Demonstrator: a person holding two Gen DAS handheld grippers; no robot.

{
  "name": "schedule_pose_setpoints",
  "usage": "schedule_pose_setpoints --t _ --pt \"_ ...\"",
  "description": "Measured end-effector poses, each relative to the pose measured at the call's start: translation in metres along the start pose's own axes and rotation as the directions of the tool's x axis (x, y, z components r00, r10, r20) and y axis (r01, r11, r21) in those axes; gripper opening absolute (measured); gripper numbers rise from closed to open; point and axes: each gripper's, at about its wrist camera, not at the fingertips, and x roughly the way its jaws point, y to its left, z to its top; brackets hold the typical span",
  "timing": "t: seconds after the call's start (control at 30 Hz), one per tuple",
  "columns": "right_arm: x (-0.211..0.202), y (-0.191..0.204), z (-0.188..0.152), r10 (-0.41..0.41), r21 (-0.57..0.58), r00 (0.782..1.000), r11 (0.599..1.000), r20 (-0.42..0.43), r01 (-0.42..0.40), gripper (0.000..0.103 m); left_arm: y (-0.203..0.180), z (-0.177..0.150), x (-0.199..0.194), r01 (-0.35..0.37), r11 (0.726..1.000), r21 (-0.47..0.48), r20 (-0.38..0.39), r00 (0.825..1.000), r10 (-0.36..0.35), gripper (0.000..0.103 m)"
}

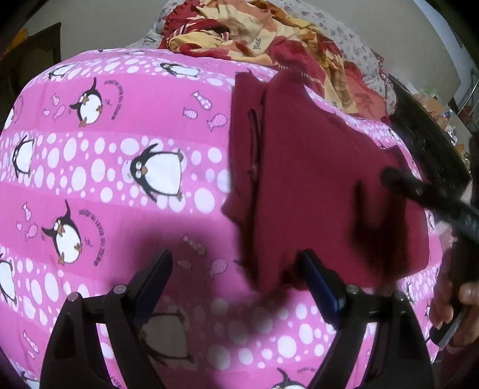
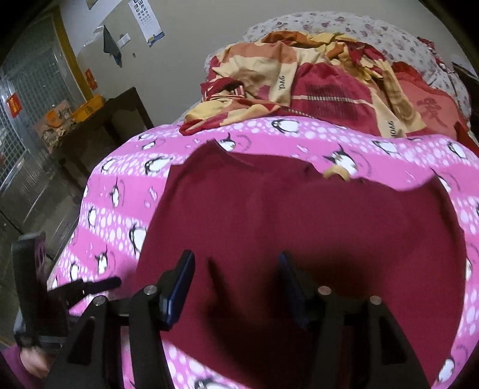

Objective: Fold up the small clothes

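Observation:
A maroon garment point(image 1: 314, 179) lies flat on the pink penguin bedsheet point(image 1: 119, 185), with one side folded over along a lengthwise crease. My left gripper point(image 1: 235, 260) hovers open at the garment's near corner; its right finger overlaps the cloth edge and its left finger stands over bare sheet. In the right wrist view the garment point(image 2: 299, 215) fills the middle. My right gripper point(image 2: 236, 260) stands open just above it, pads apart and pressing on nothing. One black finger of the right gripper point(image 1: 419, 194) reaches over the garment's right side. A finger of the left gripper point(image 2: 101, 284) shows at the garment's left edge.
A crumpled red and yellow quilt point(image 2: 314, 89) and a floral pillow point(image 2: 344, 27) lie at the bed's far end. A dark cabinet point(image 2: 119, 119) stands beyond the left bed edge, dark furniture point(image 1: 428, 143) on the right. A hand point(image 1: 452, 308) holds the right gripper's handle.

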Motion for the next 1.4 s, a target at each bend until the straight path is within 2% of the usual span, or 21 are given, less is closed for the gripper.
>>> schedule_pose_setpoints --t 0.17,0.3,0.73,0.93,1.17,1.27,1.4 --pt "0.004 0.004 -0.019 -0.073 -0.017 0.996 0.997 -0.050 0.072 0.063 0.006 -0.007 0.003 -0.010 1.000 -0.022 -0.025 1.000 0.009 0.086" --pt "0.010 0.005 -0.026 -0.099 -0.021 0.992 0.995 -0.072 0.098 0.063 0.006 -0.012 0.002 -0.017 1.000 -0.021 -0.033 0.999 0.016 0.086" --pt "0.012 0.010 -0.022 -0.106 -0.029 0.990 0.994 -0.093 0.103 0.064 0.019 -0.012 -0.004 0.020 0.997 -0.074 -0.014 1.000 -0.021 0.086" --pt "0.010 0.007 -0.022 -0.085 -0.005 0.992 0.996 -0.088 0.085 0.068 0.023 -0.013 -0.006 0.029 0.995 -0.090 -0.009 1.000 -0.030 0.086" --pt "0.002 0.005 -0.017 -0.054 0.037 0.996 0.998 -0.068 0.057 0.069 0.021 -0.013 -0.007 0.009 0.997 -0.074 -0.010 1.000 -0.010 0.087" --pt "-0.003 0.005 -0.004 -0.018 0.081 0.999 0.997 -0.043 0.022 0.076 0.020 -0.011 -0.005 0.016 0.997 -0.082 -0.008 1.000 -0.017 0.088" --pt "0.000 0.020 0.023 0.033 0.080 0.999 0.996 -0.034 -0.030 0.079 0.020 -0.007 -0.001 0.025 0.996 -0.090 -0.005 1.000 -0.025 0.089"
